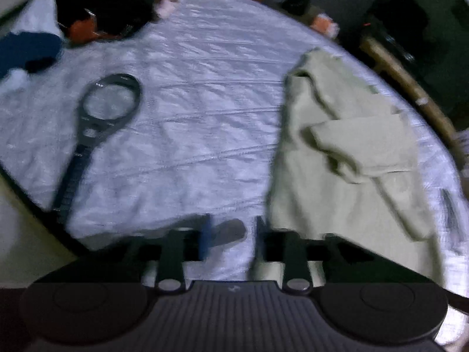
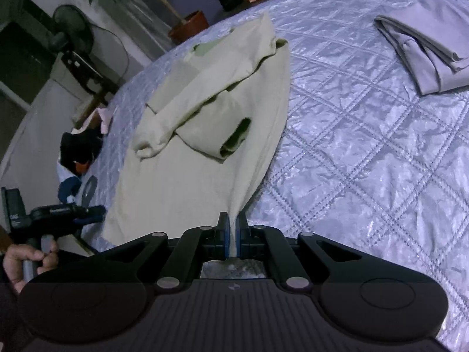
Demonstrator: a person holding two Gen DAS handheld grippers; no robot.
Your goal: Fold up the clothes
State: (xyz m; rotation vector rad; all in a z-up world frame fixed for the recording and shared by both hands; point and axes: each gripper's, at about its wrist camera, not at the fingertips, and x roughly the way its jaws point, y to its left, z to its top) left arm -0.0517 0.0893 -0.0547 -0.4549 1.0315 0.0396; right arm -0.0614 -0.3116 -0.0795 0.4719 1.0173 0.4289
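I am pinching the near corner of the pale green garment [image 2: 202,158] in my right gripper [image 2: 233,228], whose jaws are closed tight on the cloth. The garment is lying on the quilted bed [image 2: 366,152], stretching away from these jaws with sleeves folded across it. My left gripper [image 1: 231,234] is hovering beside its left edge, jaws partly open, holding nothing.

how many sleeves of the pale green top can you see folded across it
2. One sleeve lies diagonally across the pale green top, cuff toward its left edge; the other sleeve lies under it, cuff opening facing right. The right gripper pinches the hem.
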